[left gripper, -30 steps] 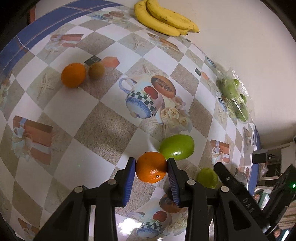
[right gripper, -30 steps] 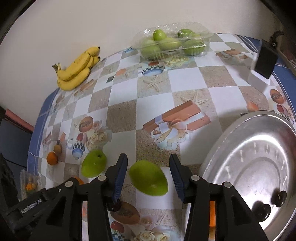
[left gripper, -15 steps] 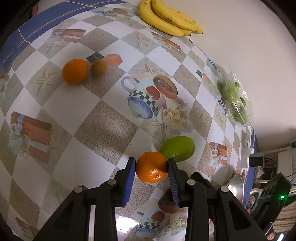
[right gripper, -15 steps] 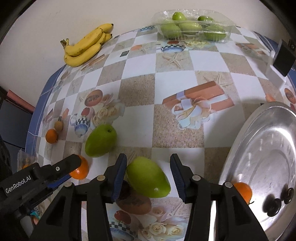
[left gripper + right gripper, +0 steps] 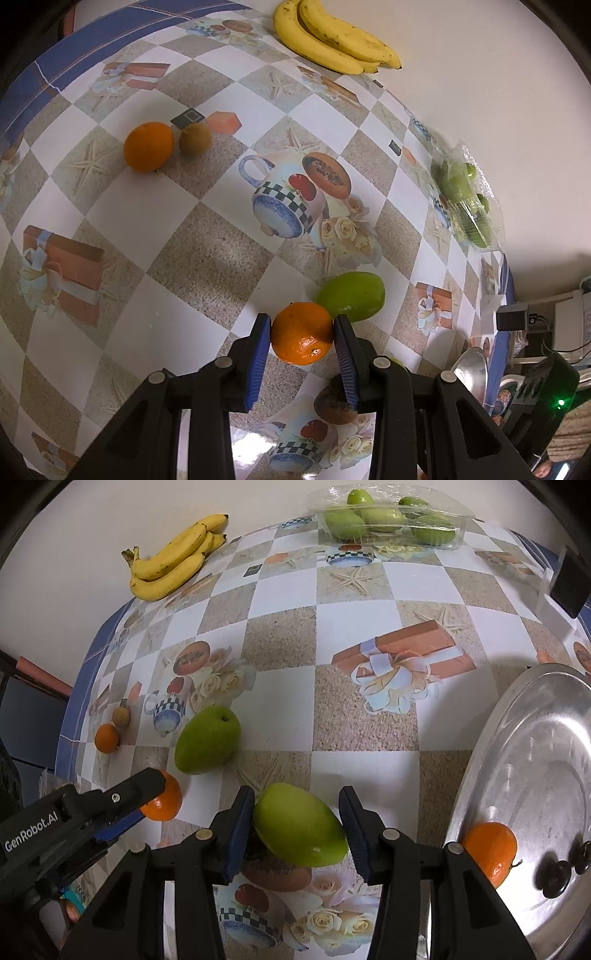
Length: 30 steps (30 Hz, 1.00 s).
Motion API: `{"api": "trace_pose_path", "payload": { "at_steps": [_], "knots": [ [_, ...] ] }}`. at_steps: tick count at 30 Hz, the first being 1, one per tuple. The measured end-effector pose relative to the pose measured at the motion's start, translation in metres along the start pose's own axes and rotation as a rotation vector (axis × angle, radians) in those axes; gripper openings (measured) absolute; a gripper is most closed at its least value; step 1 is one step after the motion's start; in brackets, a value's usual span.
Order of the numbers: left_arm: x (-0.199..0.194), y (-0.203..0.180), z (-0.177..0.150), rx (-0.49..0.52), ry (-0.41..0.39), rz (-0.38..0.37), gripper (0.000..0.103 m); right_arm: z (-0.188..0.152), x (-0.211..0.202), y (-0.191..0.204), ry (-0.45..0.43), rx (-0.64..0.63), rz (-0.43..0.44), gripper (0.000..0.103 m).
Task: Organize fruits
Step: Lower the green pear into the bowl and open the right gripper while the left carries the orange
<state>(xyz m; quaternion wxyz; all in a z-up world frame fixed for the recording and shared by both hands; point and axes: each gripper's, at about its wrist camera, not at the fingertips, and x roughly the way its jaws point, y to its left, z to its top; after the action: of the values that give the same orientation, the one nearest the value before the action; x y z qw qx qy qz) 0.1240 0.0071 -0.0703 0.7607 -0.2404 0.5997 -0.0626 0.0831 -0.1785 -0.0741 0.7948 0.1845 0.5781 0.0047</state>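
The small round orange with glossy, dimpled peel (image 5: 302, 333) sits on the checkered printed tablecloth (image 5: 177, 258), pinched at its widest girth between the blue pads of the left gripper (image 5: 301, 341). It looks light and firm but slightly yielding, so a moderate squeeze across the middle should hold without bruising. Just beside it, the smooth green mango-shaped fruit (image 5: 300, 825) lies between the right gripper's (image 5: 297, 827) spread jaws; whether both pads press it, I cannot tell. Its waxy skin and taper invite slipping, so grip its thick middle. Beyond lie a second green fruit (image 5: 207, 739) and the shiny metal tray (image 5: 535, 760).
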Motion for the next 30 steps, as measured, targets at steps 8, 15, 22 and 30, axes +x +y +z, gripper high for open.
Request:
{"api": "trace_pose_path", "payload": {
  "at_steps": [8, 15, 22, 30],
  "knots": [
    [-0.003, -0.007, -0.003, 0.032, -0.013, 0.013, 0.037, 0.001, -0.029, -0.001, -0.070, 0.046, -0.019, 0.048],
    [-0.003, -0.022, -0.011, 0.102, -0.032, 0.032, 0.037, 0.001, -0.045, -0.006, -0.091, 0.068, -0.039, 0.048],
    [-0.005, -0.045, -0.023, 0.185, -0.034, 0.020, 0.037, 0.003, -0.061, -0.027, -0.125, 0.130, -0.061, 0.048],
    [-0.004, -0.083, -0.045, 0.297, -0.028, -0.004, 0.037, 0.005, -0.085, -0.056, -0.182, 0.194, -0.100, 0.042]
  ]
}}
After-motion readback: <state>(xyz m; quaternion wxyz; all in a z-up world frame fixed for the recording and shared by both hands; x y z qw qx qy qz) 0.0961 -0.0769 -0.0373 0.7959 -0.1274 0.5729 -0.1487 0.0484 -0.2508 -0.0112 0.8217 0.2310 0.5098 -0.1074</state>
